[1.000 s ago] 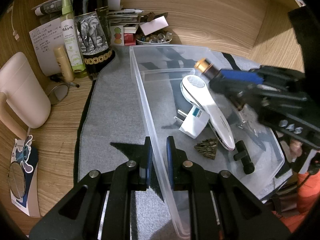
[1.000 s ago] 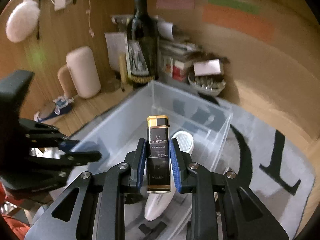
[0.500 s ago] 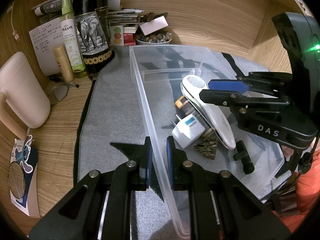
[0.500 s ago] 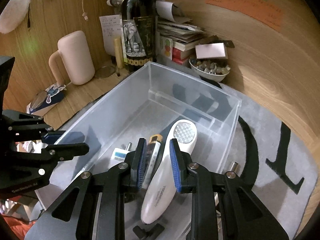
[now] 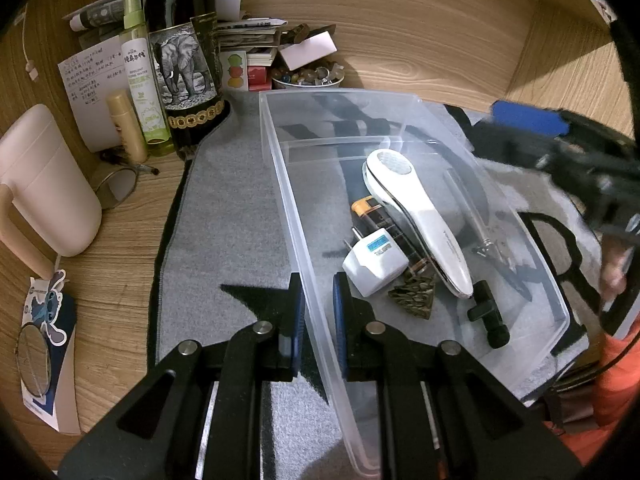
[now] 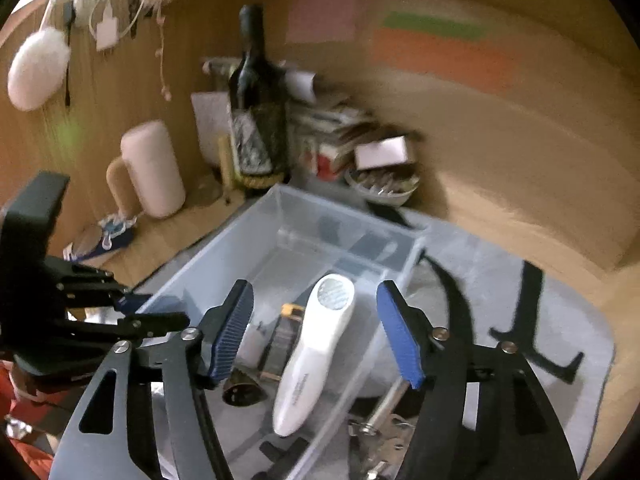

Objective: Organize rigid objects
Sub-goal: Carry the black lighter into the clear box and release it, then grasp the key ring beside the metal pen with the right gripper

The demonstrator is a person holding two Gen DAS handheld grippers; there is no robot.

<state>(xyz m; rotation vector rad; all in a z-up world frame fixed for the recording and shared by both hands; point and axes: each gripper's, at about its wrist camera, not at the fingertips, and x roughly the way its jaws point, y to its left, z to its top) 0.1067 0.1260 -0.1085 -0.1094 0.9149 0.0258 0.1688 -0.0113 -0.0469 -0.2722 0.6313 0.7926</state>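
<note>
A clear plastic bin (image 5: 280, 168) (image 6: 224, 256) sits on a grey mat. My left gripper (image 5: 319, 304) is shut on the bin's near left wall. Inside lie a white handheld device (image 5: 416, 220) (image 6: 316, 352), a black and gold lighter (image 5: 376, 220) (image 6: 280, 336), a white plug adapter (image 5: 374, 266), a bronze triangular piece (image 5: 414, 300) and a small black part (image 5: 486, 314). My right gripper (image 6: 316, 336) is open and empty, raised above the bin; it shows blurred at the right of the left wrist view (image 5: 568, 148).
A dark wine bottle (image 5: 180, 60), a green spray bottle (image 5: 140, 76), a pink mug (image 5: 44, 184), stacked papers and a bowl of trinkets (image 5: 308, 78) crowd the back left corner. Metal pliers (image 6: 384, 428) lie outside the bin's right wall. Wooden walls enclose the desk.
My right gripper let the lighter go in the bin, opened wide and pulled up and back to the right. My left gripper kept its hold on the bin wall.
</note>
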